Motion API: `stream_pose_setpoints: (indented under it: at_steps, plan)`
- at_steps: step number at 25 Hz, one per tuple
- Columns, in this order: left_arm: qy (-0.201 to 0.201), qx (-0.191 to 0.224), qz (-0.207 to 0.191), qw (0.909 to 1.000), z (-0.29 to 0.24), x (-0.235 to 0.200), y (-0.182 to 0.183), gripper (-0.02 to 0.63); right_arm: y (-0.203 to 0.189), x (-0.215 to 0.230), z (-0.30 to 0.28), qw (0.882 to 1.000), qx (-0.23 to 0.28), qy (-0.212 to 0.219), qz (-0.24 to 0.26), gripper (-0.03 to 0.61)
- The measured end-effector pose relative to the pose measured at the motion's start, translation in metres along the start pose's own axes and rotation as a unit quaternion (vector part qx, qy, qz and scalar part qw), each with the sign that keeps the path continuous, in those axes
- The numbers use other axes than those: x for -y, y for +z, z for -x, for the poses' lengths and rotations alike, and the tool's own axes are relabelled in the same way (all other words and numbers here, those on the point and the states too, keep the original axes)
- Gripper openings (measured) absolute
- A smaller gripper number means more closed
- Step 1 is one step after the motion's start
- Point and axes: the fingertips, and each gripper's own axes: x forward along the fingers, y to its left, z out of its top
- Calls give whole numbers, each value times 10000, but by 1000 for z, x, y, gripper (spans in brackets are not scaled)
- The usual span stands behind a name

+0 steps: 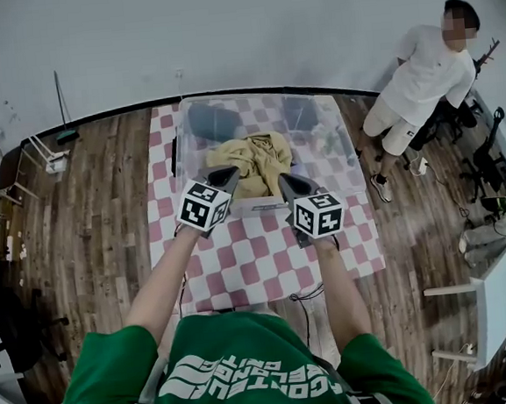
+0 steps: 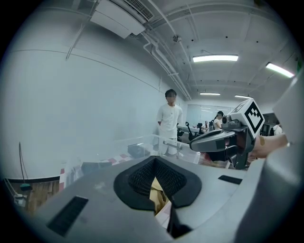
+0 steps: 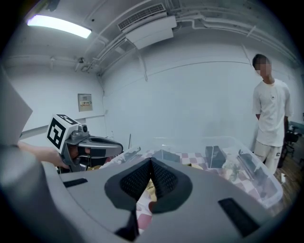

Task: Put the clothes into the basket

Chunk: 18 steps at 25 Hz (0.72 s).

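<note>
Grippers both up at the near rim of the basket (image 1: pixel 182 137), side by side. Starting left: the left gripper (image 1: pixel 224 176) has its jaws pressed right together, pads (image 2: pixel 142 179) meeting at the tips with no gap. Yellow cloth shows through the slit under those tips, but whether a fold is caught there, can't tell. It points away from the person and a little downward, tip over the basket's near left part, right at the cloth's left edge. The left forearm (image 1: pixel 167 279) runs out nearly straight behind it, over the checked table (image 1: pixel 242 272) on the near side of the basket.

Centre now: the cloth (image 1: pixel 254 160), yellow and bunched, lies heaped in the near end of the basket, its lower edge reaching the near rim. Two dark things (image 1: pixel 211 119) sit at the basket's far end, one towards each corner.

Right side: the right gripper (image 1: pixel 288 185) is closed tight as well, pads (image 3: pixel 164 179) touching at the tips, a sliver of yellow visible beneath them. It tilts slightly down, tip at the cloth's right edge by the near rim, a touch nearer the person than its partner. The right forearm (image 1: pixel 341 286) stretches out behind it. Right of the basket, well apart, a bystander (image 1: pixel 426 71) in white stands on the wood floor (image 1: pixel 96 219).
</note>
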Motion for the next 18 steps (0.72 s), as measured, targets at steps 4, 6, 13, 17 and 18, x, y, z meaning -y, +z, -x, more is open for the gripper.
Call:
stream_pose_setpoints:
  at_steps: [4, 6, 13, 17, 18]
  plan:
    - [10, -16, -4, 10000, 9, 1, -5, 3, -3, -8, 3, 10000, 39, -2, -33, 9]
    - [24, -20, -13, 10000, 12, 0, -6, 3, -4, -10, 5, 10000, 50, -10, -18, 9]
    - [39, -6, -8, 10000, 17, 0, -8, 3, -7, -12, 8, 10000, 40, -51, 14, 9]
    - [32, 3, -14, 10000, 17, -1, -5, 3, -7, -11, 8, 10000, 30, -56, 13, 9]
    - [27, 0, -18, 10000, 17, 0, -5, 3, -7, -11, 8, 10000, 25, -59, 8, 9]
